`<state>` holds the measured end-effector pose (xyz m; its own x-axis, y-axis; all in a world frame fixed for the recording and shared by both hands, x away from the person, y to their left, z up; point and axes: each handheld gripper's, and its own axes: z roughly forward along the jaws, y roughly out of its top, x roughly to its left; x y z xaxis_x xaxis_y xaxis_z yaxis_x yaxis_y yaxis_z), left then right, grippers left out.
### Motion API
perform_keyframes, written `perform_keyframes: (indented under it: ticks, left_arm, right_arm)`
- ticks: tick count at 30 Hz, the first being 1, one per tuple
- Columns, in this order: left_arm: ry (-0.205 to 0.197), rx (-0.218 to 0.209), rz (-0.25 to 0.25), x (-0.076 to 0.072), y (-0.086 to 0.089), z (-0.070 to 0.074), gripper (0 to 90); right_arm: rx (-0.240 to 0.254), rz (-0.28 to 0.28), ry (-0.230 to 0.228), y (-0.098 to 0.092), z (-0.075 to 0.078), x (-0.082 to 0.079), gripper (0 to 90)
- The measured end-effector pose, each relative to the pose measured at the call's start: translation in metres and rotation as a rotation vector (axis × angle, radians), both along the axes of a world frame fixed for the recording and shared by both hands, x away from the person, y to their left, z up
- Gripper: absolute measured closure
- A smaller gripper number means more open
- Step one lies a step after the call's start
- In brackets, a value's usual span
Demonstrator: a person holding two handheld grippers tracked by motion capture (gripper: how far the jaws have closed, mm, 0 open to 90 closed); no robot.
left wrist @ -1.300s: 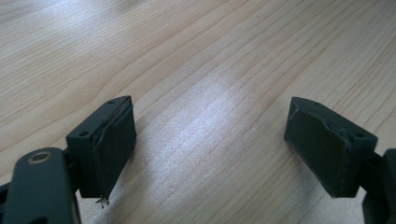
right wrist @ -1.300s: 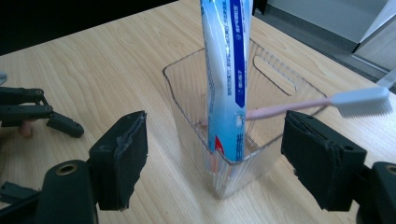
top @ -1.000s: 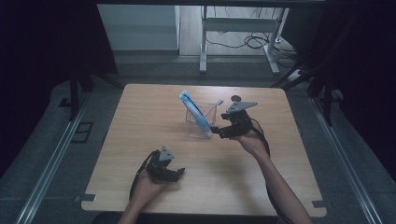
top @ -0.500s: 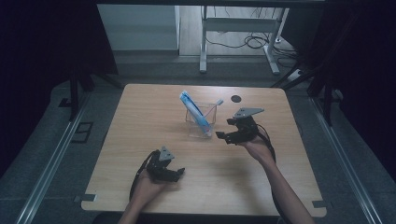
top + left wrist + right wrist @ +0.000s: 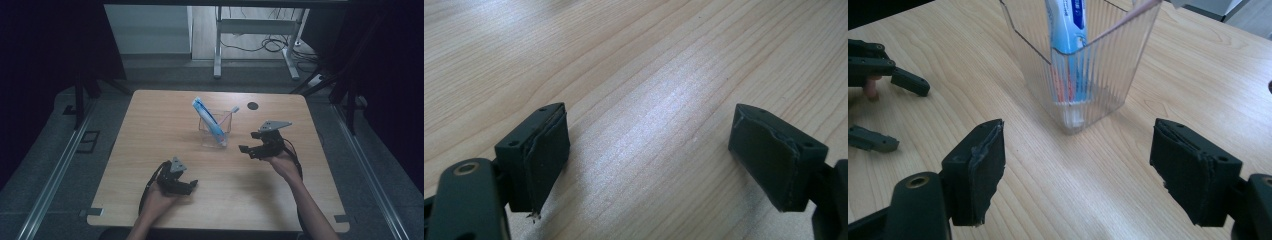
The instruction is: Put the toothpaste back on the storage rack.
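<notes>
- A clear ribbed cup [image 5: 215, 129] stands upright near the middle of the wooden table [image 5: 150, 125], a little toward the far edge.
- A blue toothpaste tube [image 5: 207, 116] leans inside the cup, and a toothbrush [image 5: 229, 114] rests against its rim.
- The right gripper [image 5: 248, 149] hovers just beside the cup, its jaws spread wide and empty, pointing at the cup.
- The left gripper [image 5: 189, 185] sits low over bare wood near the front edge, well apart from the cup, jaws wide open with nothing between them.

Your two grippers — left gripper [image 5: 176, 181], right gripper [image 5: 261, 146] — are black, each with padded fingers [image 5: 979, 170], a grey triangular plate, and a trailing cable.
</notes>
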<state>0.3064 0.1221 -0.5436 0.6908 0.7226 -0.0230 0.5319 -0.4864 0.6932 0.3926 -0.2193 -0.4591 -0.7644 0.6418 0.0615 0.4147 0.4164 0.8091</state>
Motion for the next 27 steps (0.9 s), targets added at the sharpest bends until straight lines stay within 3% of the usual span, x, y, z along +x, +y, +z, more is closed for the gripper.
perform_keyframes:
  ticks: [27]
  left_arm:
    - [-0.002, 0.001, -0.001, 0.000, 0.000, 0.000, 16.7]
  right_arm:
    - [-0.039, -0.030, -0.025, -0.032, -0.013, -0.032, 21.5]
